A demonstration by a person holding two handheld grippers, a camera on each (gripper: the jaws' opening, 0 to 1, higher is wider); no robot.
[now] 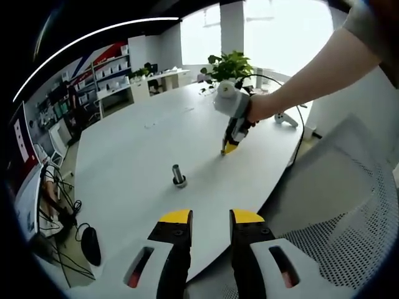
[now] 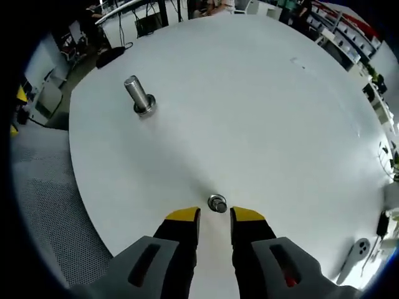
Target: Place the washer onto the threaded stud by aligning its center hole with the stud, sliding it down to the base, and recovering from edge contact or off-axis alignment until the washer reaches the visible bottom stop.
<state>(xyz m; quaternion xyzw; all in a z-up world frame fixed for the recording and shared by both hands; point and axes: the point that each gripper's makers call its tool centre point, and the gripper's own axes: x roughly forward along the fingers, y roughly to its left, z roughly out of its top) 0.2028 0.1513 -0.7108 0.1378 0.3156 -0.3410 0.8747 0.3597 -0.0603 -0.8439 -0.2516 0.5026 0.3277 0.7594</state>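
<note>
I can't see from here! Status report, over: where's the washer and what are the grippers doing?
Both grippers open, empty. Right gripper low over the washer on the table. Stud bare, upright, off to the side. Nothing between them.

Round white table [image 2: 262, 112]: smooth, matt top with a soft sheen.
Short silver threaded stud [image 2: 139, 95]: bright polished metal, glossy, standing on the table.
Small silver ring washer [image 2: 217, 204]: shiny metal, lying flat on the table, well apart from the stud.
Right gripper [image 2: 215, 216]: yellow tips, black and grey plastic-looking jaws, matt.
Grey mesh chair [image 1: 349, 212]: perforated, rough weave, beside the table's edge.
</note>
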